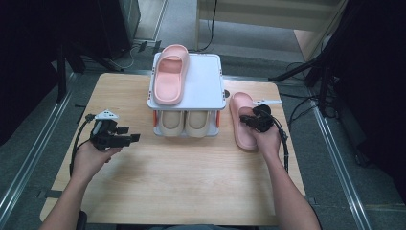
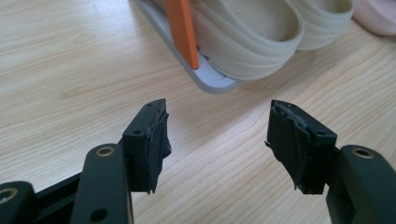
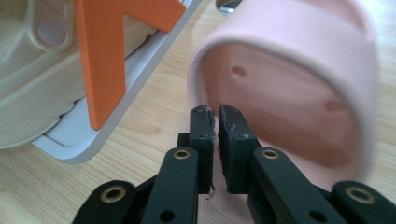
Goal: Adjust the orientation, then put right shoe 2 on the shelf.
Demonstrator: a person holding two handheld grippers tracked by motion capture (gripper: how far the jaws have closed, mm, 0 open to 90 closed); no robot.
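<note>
Shoe rack (image 1: 210,81): one pink slipper (image 1: 169,73) stowed on top, its mate (image 1: 242,120) left on the desk (image 1: 182,177) just right of the rack, right gripper (image 3: 216,112) fingers near-clenched at its band edge, left gripper (image 2: 219,126) released, idle.

My left claw (image 1: 134,138) is all black w/ a grey three-cornered plate on top and a black cable looping off the back; up close its two arms are flat black bars w/ brass-ringed screw holes, each ending in a blocky tip faced w/ ragged, frayed dark pads (image 2: 290,140). My right claw (image 3: 215,122) is the same build: black arms, brass-rimmed holes, small screws in the tip blocks, worn pad edges, plus a pale plate and a black cable trailing down along my forearm. Both forearms are bare, no sleeves or gloves.
</note>
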